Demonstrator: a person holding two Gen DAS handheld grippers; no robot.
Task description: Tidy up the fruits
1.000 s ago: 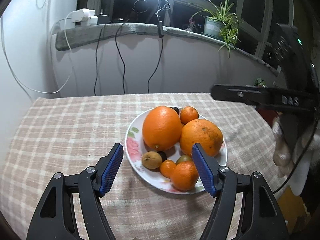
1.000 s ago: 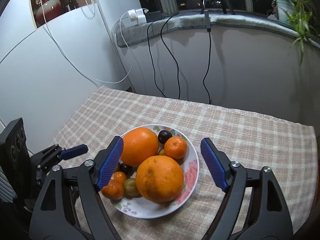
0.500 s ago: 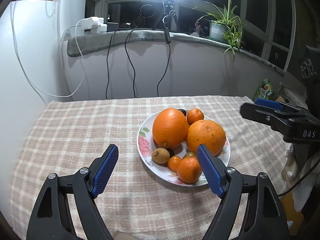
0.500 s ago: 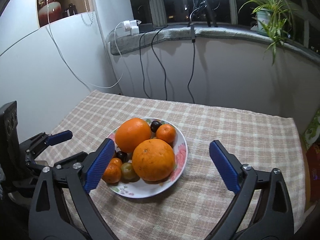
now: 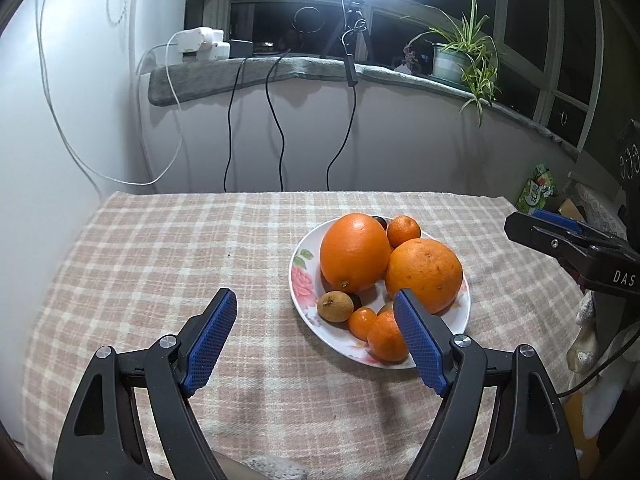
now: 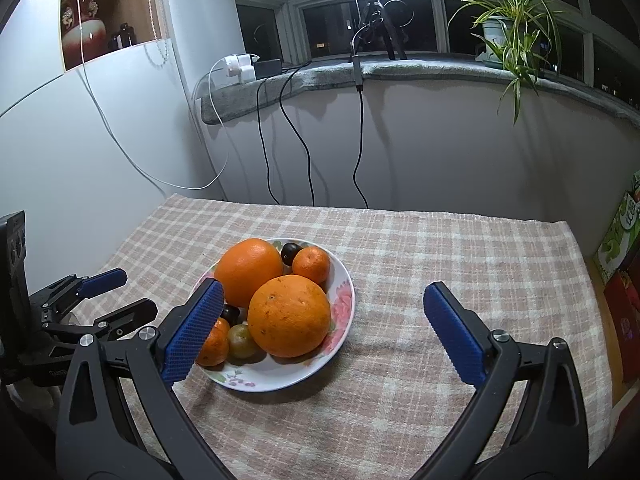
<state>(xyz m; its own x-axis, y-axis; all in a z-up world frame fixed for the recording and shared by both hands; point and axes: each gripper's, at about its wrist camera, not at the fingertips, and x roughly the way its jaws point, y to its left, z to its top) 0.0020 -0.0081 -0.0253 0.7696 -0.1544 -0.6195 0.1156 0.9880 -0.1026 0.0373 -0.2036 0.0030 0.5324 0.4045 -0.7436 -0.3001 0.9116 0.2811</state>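
A white flowered plate (image 5: pixel 300 276) on the checked tablecloth holds two big oranges (image 5: pixel 354 254) (image 5: pixel 424 274), a mandarin (image 5: pixel 403 231), a brown kiwi-like fruit (image 5: pixel 335 306), two small mandarins at the near rim (image 5: pixel 386 340) and a dark plum (image 5: pixel 382 222). My left gripper (image 5: pixel 314 294) hovers open just short of the plate's near-left rim, nothing between its blue pads. In the right wrist view the plate (image 6: pixel 344 292) lies ahead, and the right gripper (image 6: pixel 320 286) stands wide open above its near side, gripping nothing. The left gripper (image 6: pixel 124 294) shows at the left edge there.
The tablecloth (image 5: pixel 160 260) covers the whole table, bare to the left of the plate and to its right (image 6: pixel 460 248). Cables hang down the wall behind. A potted plant (image 6: pixel 504 28) stands on the sill. Green and red boxes (image 6: pixel 624 236) sit beyond the table's right edge.
Both grippers have drawn back from the plate, so the fruit looks smaller and farther. The right jaws have spread much wider, the left a little. The fruit has not moved.
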